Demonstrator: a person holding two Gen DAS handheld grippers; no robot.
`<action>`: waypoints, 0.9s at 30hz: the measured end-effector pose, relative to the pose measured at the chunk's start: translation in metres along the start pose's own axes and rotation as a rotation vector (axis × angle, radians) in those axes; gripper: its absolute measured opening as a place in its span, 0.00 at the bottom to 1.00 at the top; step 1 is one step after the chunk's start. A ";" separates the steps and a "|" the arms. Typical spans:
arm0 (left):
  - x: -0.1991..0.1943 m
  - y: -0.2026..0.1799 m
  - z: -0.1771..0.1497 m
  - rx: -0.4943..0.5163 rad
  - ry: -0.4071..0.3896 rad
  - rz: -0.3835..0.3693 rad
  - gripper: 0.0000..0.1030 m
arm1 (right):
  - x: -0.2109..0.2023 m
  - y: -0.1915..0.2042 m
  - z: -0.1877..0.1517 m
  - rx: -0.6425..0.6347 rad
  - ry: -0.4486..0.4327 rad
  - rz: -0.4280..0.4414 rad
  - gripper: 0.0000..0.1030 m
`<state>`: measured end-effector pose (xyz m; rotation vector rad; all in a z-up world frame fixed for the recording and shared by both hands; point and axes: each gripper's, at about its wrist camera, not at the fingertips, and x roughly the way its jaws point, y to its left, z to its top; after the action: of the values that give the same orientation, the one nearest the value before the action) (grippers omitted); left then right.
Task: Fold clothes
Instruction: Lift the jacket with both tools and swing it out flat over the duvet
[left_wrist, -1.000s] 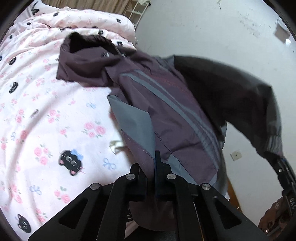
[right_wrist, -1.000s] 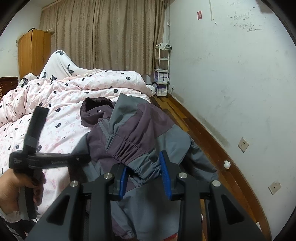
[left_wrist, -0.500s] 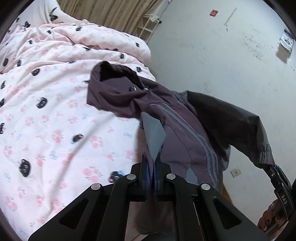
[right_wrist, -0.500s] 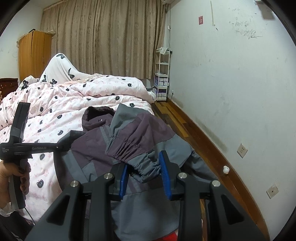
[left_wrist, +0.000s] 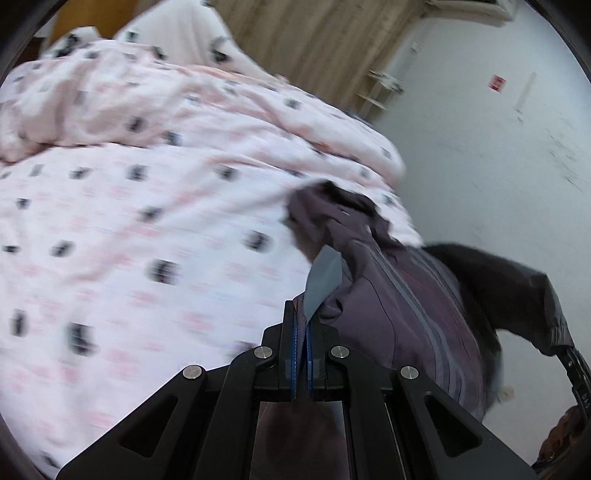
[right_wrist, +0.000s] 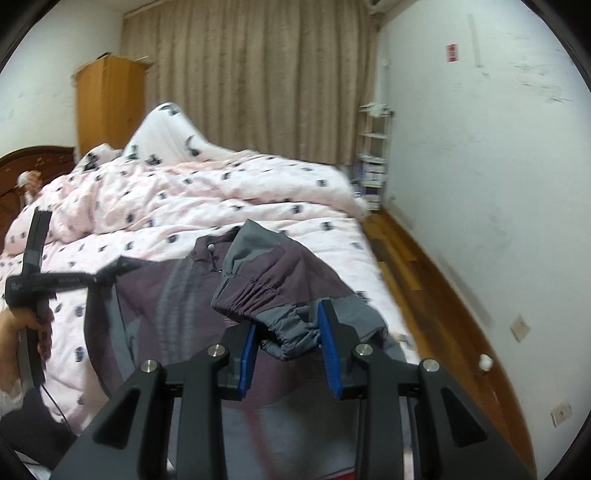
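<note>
Left wrist view shows the left tongs (left_wrist: 302, 332) pressed together on a thin grey-and-plum edge of the purple and grey windbreaker jacket (left_wrist: 406, 295), which stretches away from the pads toward the pink quilted bed cover with small black cat prints (left_wrist: 147, 221). The picture is smeared, so the exact seam in the grip is hard to tell. From the right wrist, the right tongs (right_wrist: 288, 343) are clamped on the gathered grey elastic cuff (right_wrist: 291, 328) of a sleeve, blue pads on either side of it, while the jacket body hangs slack between both tools over the bed's edge nearest the wooden floor (right_wrist: 424, 277). A hand (right_wrist: 26, 325) grips the left tool at the far left.

The risks I see: the left hold is only a sliver of fabric, and a hard pull could slip it free. The bunched cuff could also slide out sideways, or the slack hem could drop off the bed.
</note>
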<state>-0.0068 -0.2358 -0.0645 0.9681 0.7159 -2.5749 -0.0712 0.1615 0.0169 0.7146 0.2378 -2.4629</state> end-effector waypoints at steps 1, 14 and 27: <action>-0.005 0.015 0.004 -0.005 -0.008 0.028 0.03 | 0.006 0.010 0.002 -0.010 0.008 0.022 0.31; -0.077 0.195 0.054 0.027 -0.079 0.404 0.03 | 0.081 0.131 0.006 0.006 0.141 0.307 0.30; -0.040 0.237 0.078 0.087 -0.027 0.444 0.03 | 0.138 0.079 0.035 0.202 0.194 0.170 0.21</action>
<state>0.0838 -0.4719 -0.0685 0.9864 0.3351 -2.2358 -0.1392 0.0207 -0.0286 1.0181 -0.0016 -2.2770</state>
